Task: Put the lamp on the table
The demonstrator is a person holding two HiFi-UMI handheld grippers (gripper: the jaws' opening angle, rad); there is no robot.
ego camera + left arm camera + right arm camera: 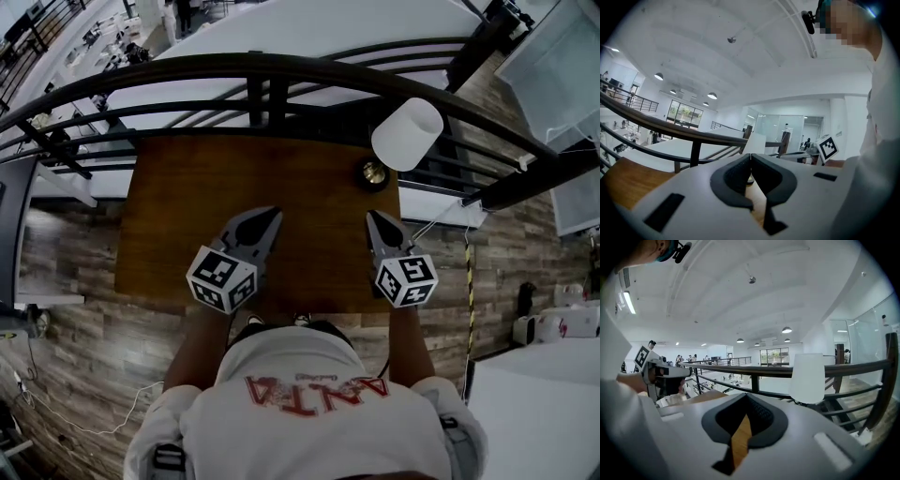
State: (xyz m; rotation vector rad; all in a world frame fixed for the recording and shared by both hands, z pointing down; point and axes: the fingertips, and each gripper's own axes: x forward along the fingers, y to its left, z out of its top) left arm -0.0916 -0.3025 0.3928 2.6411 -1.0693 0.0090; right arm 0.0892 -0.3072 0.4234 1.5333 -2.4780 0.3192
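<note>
Head view: looks done, with lamp (404, 137) standing on table (206, 216). Shut tight and empty at left gripper (270, 217) and right gripper (374, 221). Next, keep back.

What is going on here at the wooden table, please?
A person holds a two-jaw gripper in each hand over a brown wooden table. The lamp with the white shade already stands on its far right corner, beside the dark metal railing. The left gripper and the right gripper both have their jaws shut on nothing, apart from the lamp.
</note>
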